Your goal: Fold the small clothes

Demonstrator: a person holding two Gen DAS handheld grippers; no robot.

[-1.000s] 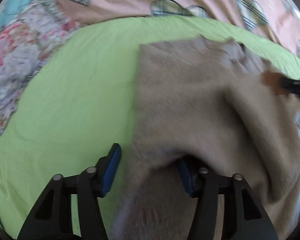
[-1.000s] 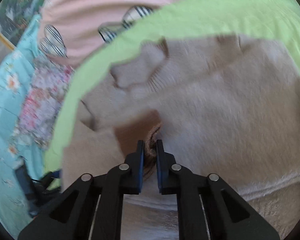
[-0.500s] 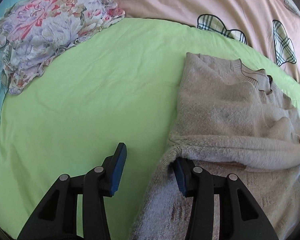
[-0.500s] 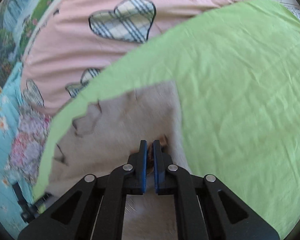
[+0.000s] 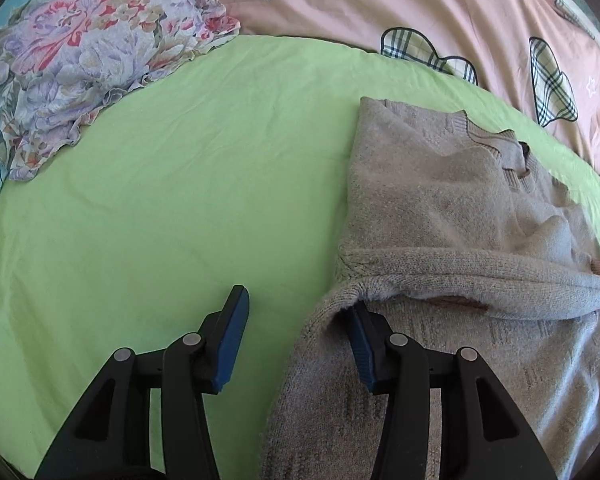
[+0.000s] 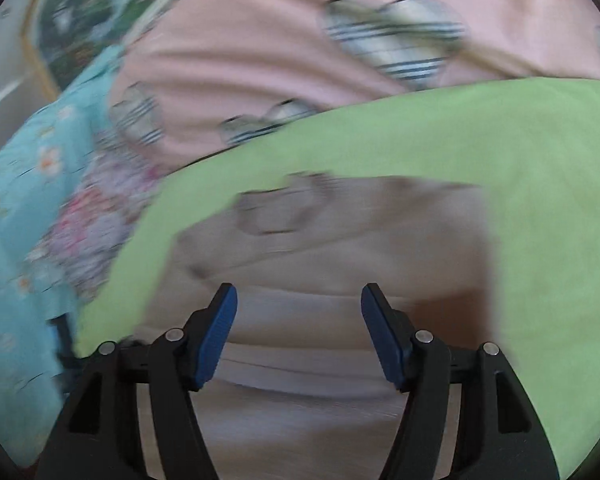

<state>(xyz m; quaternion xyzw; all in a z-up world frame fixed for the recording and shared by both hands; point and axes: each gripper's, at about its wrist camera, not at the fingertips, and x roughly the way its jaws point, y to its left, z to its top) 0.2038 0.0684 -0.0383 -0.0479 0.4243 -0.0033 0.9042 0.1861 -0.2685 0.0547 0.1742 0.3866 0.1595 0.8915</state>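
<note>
Green sheet (image 5: 148, 216) covered bed under you. Grey sweater (image 5: 440, 208) lay on its right part, sleeve folded across body, collar toward pink quilt (image 5: 380, 4). Floral pillow (image 5: 80, 60) sat far left. Your left gripper (image 5: 296, 320) was spread wide, right finger tucked under sweater edge. Your right gripper (image 6: 298, 308) hung spread over sweater, gripping nothing; view blurred.

Bare green sheet (image 5: 172, 208) open left of the grey sweater (image 5: 452, 208) — floral pillow (image 5: 80, 60) blocking its far-left corner, pink quilt (image 5: 380, 4) bounding the far edge, sweater sleeve fold draped over the left gripper's (image 5: 296, 322) right finger — green sheet free right of the sweater.
</note>
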